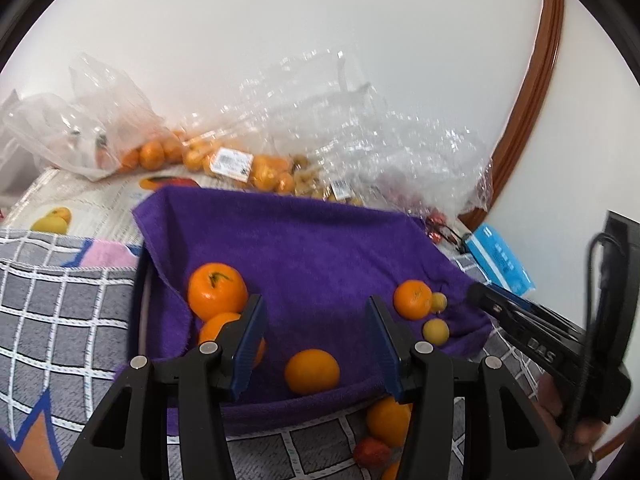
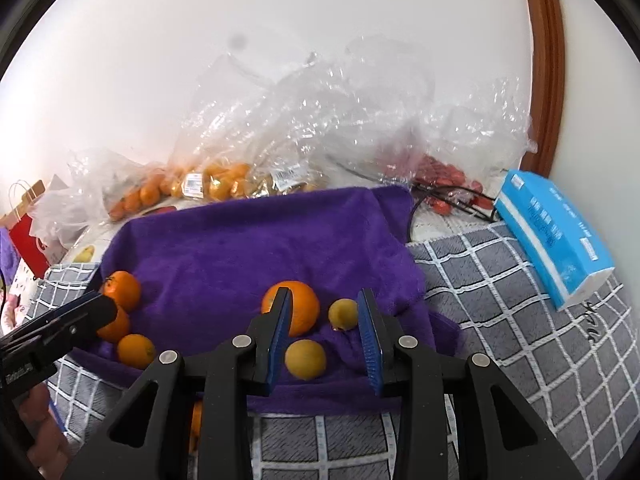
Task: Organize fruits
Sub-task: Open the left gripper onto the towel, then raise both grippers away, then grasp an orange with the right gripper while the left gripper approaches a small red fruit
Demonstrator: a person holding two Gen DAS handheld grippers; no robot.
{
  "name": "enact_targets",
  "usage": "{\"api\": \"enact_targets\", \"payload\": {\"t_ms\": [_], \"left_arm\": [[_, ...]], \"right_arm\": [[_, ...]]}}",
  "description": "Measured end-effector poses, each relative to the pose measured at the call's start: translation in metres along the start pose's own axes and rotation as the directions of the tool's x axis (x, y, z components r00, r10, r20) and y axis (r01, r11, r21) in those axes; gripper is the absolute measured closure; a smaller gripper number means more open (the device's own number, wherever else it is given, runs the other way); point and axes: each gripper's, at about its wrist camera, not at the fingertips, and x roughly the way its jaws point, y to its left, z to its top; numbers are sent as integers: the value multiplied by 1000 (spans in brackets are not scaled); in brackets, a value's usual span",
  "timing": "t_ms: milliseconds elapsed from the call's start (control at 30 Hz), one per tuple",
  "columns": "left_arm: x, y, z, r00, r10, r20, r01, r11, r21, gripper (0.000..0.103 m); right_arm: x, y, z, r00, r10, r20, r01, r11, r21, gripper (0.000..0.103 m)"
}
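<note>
I am holding both grippers over the purple towel [image 1: 304, 248], and neither is gripping anything. The left gripper [image 1: 316, 344] is spread wide, with 1 orange [image 1: 312, 372] lying between its fingers in the lower middle of its frame. The right gripper [image 2: 324, 344] is also spread, framing a small yellow fruit [image 2: 306, 359] at the center of its view.

I am judging the sorting as partly done. On the towel, oranges are gathering at the left [image 1: 217, 290], while another orange [image 2: 294, 312] is sitting by 2 yellow fruits on the right. Off the towel, an orange [image 1: 386, 420] and a red fruit [image 1: 372, 453] are waiting on the checked cloth [image 1: 60, 312] at the lower right. Bags of fruit [image 2: 208, 184] along the upper part of the frame look untouched, so I am expecting plenty left.
</note>
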Motion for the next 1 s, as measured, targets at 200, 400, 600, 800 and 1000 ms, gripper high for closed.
{"api": "enact_targets", "payload": {"t_ms": [200,400,600,800,1000], "left_arm": [[-18,-2,8,997,39,62,-41,999,29,55],[-45,-8,16,999,19,28,-21,996,92,54],[-63,8,-9,995,97,-10,-95,988,125,48],[-69,40,-41,987,139,-81,-134,989,58,39],[-71,62,-65,973,190,-129,-190,982,15,38]], "right_arm": [[-34,6,-13,1000,5,-9,-5,1000,18,70],[-60,15,-27,999,-31,-17,31,999,-14,70],[-65,22,-56,999,-24,-37,24,1000,-6,69],[-59,28,-73,996,5,-88,-4,1000,22,58],[-57,33,-80,991,36,-125,-33,999,25,51]]}}
